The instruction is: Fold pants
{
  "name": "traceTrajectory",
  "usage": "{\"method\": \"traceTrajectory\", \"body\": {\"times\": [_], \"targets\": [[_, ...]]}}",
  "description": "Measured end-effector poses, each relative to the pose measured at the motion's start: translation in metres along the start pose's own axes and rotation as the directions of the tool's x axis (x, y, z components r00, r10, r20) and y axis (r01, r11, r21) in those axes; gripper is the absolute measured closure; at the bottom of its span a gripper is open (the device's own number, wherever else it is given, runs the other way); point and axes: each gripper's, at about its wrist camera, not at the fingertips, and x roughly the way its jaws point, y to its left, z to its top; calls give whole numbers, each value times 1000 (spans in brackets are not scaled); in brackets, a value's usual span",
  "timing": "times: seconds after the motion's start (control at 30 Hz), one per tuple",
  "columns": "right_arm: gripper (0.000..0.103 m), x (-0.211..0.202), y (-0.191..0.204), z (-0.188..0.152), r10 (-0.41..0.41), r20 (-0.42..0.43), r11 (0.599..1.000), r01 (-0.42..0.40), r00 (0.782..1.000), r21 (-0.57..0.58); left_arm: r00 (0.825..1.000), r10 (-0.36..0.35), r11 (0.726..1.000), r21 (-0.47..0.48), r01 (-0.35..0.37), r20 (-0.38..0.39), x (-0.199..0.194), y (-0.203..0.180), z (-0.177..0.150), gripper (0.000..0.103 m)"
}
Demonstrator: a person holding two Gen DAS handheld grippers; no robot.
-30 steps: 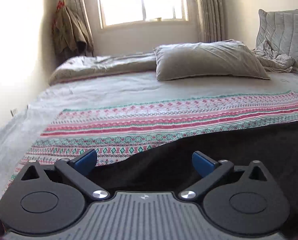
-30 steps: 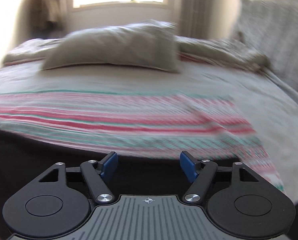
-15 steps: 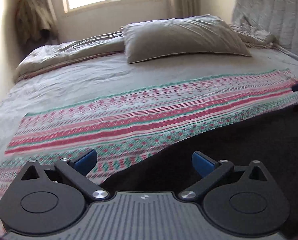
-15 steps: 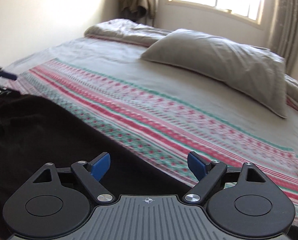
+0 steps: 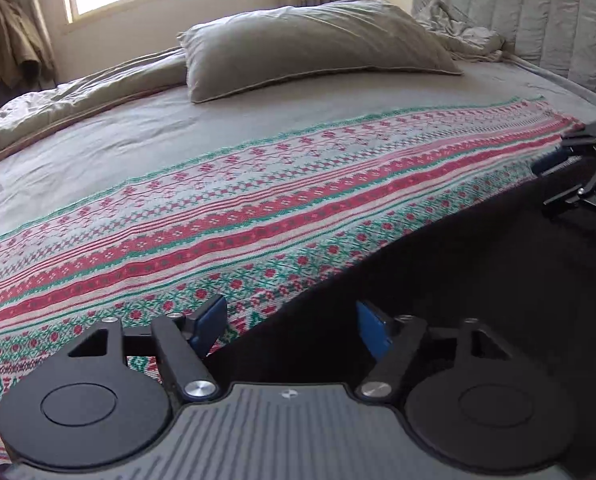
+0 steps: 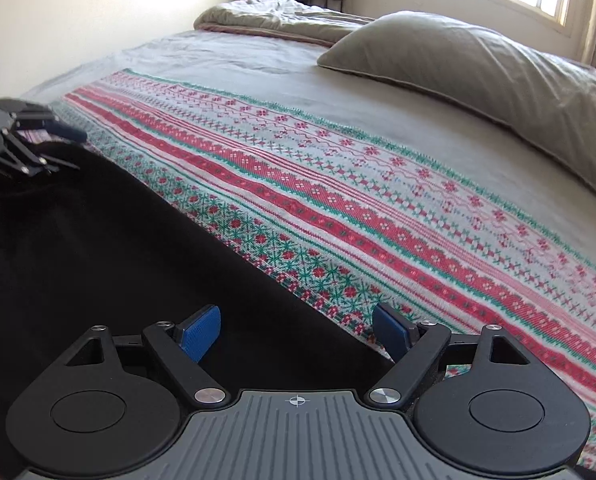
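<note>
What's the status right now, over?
Left tool open, right tool open, both empty. Black pants flat on patterned blanket, far edge between the fingers. Nothing in the way.

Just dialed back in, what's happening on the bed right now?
A person holds both grippers over black pants lying on a patterned blanket on the bed. The left gripper and right gripper are open near the pants' far edge, at opposite ends. Neither grips fabric yet; no fold shows.

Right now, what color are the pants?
Black pants, clearest in the right wrist view.
</note>
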Motion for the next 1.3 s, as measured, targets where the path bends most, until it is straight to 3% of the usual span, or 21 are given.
{"method": "traceTrajectory", "body": {"times": [0.03, 0.1, 0.13, 0.17, 0.2, 0.27, 0.37, 0.6, 0.83, 1.1, 1.3], "targets": [[26, -1, -2, -1, 21, 1, 1000, -21, 1000, 21, 1000, 1, 1000, -16, -1, 1, -2, 1, 0, 40], [49, -5, -3, -1, 41, 15, 999, -41, 999, 35, 1000, -7, 999, -37, 7, -5, -4, 1, 0, 69], [73, -7, -3, -1, 51, 17, 997, -52, 999, 51, 1000, -11, 999, -45, 11, -7, -6, -2, 0, 79], [86, -9, -1, 0, 46, 16, 997, -47, 999, 64, 1000, 1, 999, -43, -1, -8, -8, -6, 0, 90], [90, -12, 4, 0, 26, 18, 998, -27, 999, 62, 1000, 23, 999, -30, -23, -5, -13, -13, 0, 95], [98, -23, 17, 0, -31, 40, 999, 30, 999, 39, 998, 62, 998, 1, -62, 12, -26, -26, 1, 97], [99, -54, 34, 0, -79, 106, 996, 75, 991, 39, 995, 86, 996, -6, -86, 46, -59, -37, 2, 97], [99, -144, 79, -7, -98, 187, 995, 96, 977, 18, 985, 123, 992, -49, -118, 117, -153, -57, -5, 97], [100, -208, 135, -45, -158, 209, 986, 167, 965, -22, 977, 151, 987, -74, -142, 148, -222, -95, -45, 97], [101, -238, 191, -114, -185, 162, 979, 196, 969, -50, 981, 171, 985, -22, -170, 95, -247, -137, -114, 97], [101, -238, 216, -159, -169, 117, 983, 176, 979, -54, 991, 133, 988, -78, -131, 28, -247, -141, -152, 97]]}}
